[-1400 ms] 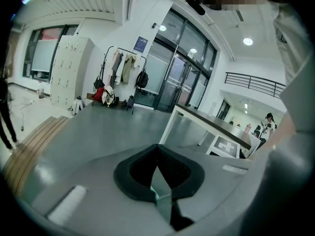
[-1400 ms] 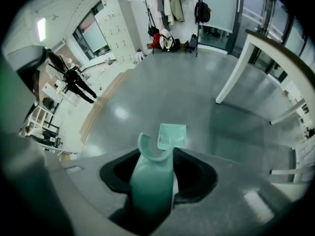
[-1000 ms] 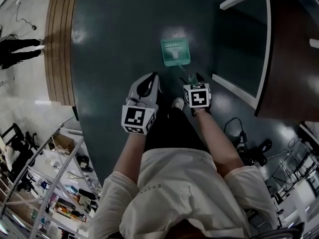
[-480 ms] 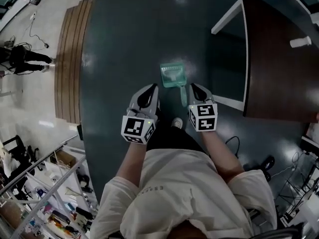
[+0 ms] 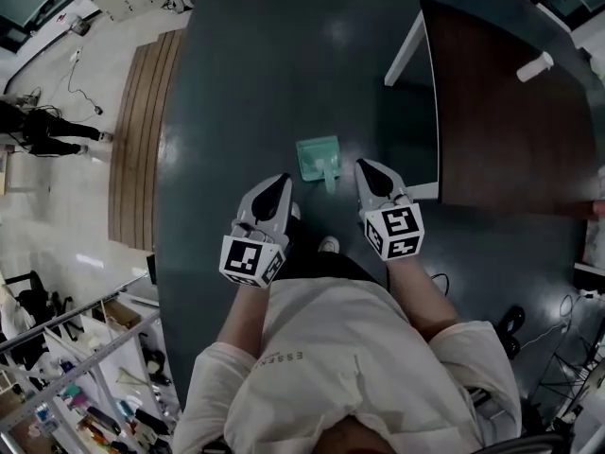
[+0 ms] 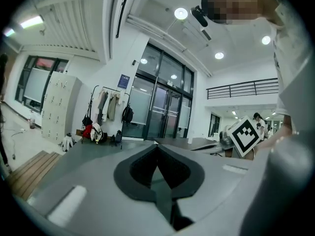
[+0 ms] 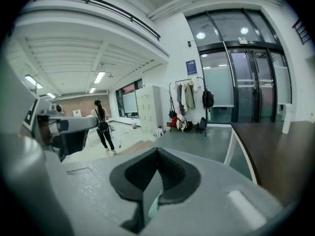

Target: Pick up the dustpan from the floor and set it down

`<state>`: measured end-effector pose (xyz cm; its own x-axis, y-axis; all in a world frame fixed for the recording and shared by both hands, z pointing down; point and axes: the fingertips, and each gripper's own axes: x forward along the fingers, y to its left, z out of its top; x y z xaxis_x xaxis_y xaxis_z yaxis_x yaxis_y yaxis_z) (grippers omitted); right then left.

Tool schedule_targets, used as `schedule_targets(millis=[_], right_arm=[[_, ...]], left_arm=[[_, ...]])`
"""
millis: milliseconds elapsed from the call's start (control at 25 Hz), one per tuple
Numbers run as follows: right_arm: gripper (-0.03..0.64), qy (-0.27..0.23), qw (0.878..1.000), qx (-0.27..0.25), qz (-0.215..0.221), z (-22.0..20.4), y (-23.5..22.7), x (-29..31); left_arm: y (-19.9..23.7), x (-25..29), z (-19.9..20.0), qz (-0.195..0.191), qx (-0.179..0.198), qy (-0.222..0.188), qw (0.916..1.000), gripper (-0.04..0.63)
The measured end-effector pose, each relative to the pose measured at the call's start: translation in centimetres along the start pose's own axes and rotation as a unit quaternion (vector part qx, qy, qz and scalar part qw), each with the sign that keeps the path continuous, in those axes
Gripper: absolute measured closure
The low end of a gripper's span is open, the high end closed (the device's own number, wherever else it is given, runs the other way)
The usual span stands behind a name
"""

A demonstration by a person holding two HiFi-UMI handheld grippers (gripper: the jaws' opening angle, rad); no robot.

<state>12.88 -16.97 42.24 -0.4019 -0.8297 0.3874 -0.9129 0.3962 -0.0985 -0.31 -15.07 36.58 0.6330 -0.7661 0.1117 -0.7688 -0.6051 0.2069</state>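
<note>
The mint-green dustpan (image 5: 317, 157) lies flat on the dark floor (image 5: 236, 83), just ahead of your shoe (image 5: 328, 245), its long axis running toward you with the handle (image 5: 330, 183) at the near end. Your right gripper (image 5: 362, 165) is the nearer one — the handle shows just left of its tips and well below them, not in them. Those jaws have just closed and meet at the tips on nothing; the pale green sliver (image 7: 153, 206) low in the slot behind them I take to be the pan seen far beneath. Your left gripper (image 5: 281, 181) is pinched together and empty too. A second ago you were crouched with the right jaws spread wide at the handle's end; now both grippers ride higher and clear of the pan, which looks smaller yet keeps its place by your shoe — set down, by my reading, near the table (image 5: 492, 112).
</note>
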Motion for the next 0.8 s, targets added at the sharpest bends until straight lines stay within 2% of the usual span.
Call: schedule_targets(millis=[120,480,800], right_arm=[[0.624,-0.008,1.000,-0.020,0.003,0.1,0.3,-2.1],[0.624,0.014,1.000,0.010,-0.004,-4.3,3.5,-6.6],[0.624,0.001,1.000,0.007,-0.022,-7.6,10.2,-14.3]], left_arm=[[-1.6,-1.3,-0.2,-0.001,-0.003,-0.004,1.0000,0.581],[-3.7,-7.1,-0.7,-0.016,-0.012,-0.017,0.9996,0.583],[-6.3,-18.2,-4.5,0.003,-0.028,-0.011,0.9996,0.582]])
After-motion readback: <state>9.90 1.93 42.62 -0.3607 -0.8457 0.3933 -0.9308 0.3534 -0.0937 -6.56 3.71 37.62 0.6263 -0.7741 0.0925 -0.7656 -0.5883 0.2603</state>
